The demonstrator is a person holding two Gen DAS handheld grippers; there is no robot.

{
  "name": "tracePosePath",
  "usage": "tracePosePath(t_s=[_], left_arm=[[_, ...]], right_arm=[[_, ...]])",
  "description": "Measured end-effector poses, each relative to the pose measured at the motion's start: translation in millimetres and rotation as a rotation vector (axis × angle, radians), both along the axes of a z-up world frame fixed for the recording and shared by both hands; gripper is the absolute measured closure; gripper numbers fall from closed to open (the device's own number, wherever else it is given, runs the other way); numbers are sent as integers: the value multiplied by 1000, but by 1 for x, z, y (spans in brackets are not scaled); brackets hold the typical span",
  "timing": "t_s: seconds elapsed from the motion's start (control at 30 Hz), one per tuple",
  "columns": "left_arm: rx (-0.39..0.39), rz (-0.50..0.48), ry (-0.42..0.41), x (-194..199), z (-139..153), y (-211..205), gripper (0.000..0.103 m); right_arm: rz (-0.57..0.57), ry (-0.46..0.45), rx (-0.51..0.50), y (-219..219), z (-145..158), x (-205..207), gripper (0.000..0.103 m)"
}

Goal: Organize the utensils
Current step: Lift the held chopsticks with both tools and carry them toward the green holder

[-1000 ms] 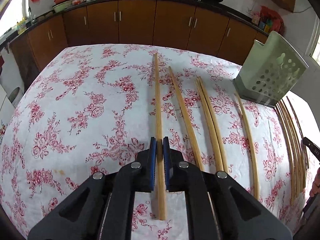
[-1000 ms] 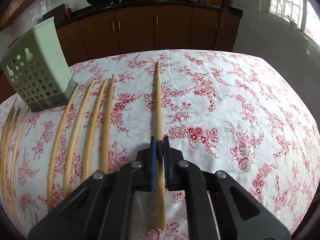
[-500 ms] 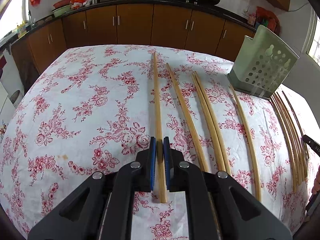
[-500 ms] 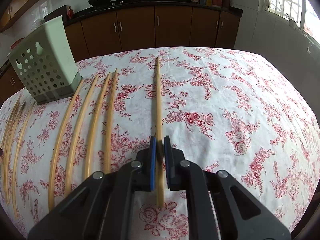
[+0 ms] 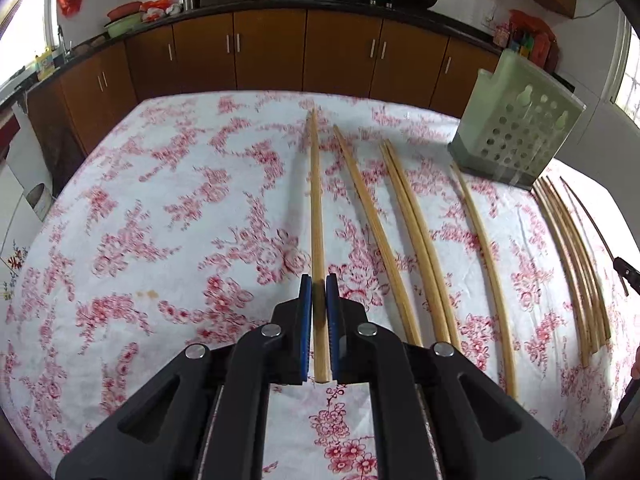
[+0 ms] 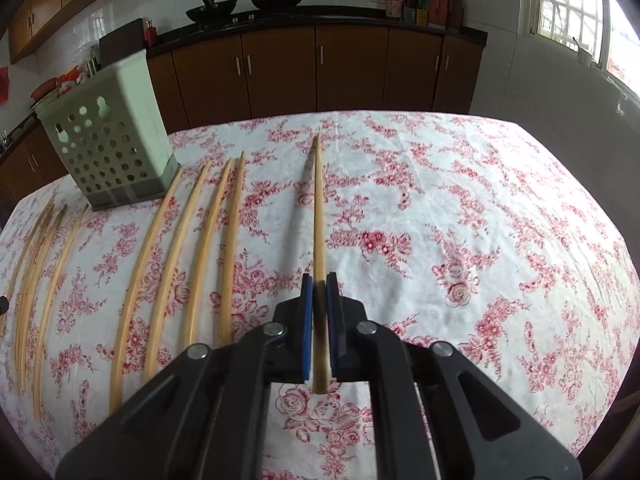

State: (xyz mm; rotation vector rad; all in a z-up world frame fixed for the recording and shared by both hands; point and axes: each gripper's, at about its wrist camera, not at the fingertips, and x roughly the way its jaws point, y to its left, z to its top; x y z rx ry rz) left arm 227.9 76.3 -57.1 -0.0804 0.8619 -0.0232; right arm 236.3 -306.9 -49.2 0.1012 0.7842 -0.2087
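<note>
On a table covered with a white cloth printed with red flowers point(image 5: 180, 208), wooden chopsticks lie in rough rows. Seen from the left wrist, the left gripper point(image 5: 319, 284) has its blue-padded jaws closed narrowly on one chopstick point(image 5: 316, 200), which runs straight ahead from between the pads, its blunt end poking out behind them. To its right lie four more loose chopsticks point(image 5: 416, 240), then a tight bundle of thinner ones point(image 5: 576, 256) near the table's right edge. A pale green perforated utensil holder point(image 5: 516, 136) stands upright at the far right of the table. Seen from the right wrist, the right gripper point(image 6: 319, 284) likewise pinches a single chopstick point(image 6: 318, 200) lifted clear of the cloth, casting a shadow just beside it. Brown kitchen cabinets point(image 6: 320, 72) stand behind the table.
</note>
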Motion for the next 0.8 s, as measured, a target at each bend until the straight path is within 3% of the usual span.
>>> tracePosePath(t_s=[0.43, 0.8], left_arm=[[-71, 57, -287, -18, 107, 19, 96], [-63, 68, -364, -3, 140, 18, 96]], right_arm=[[-16, -272, 11, -15, 93, -23, 95], [0, -359, -15, -9, 122, -13, 95]])
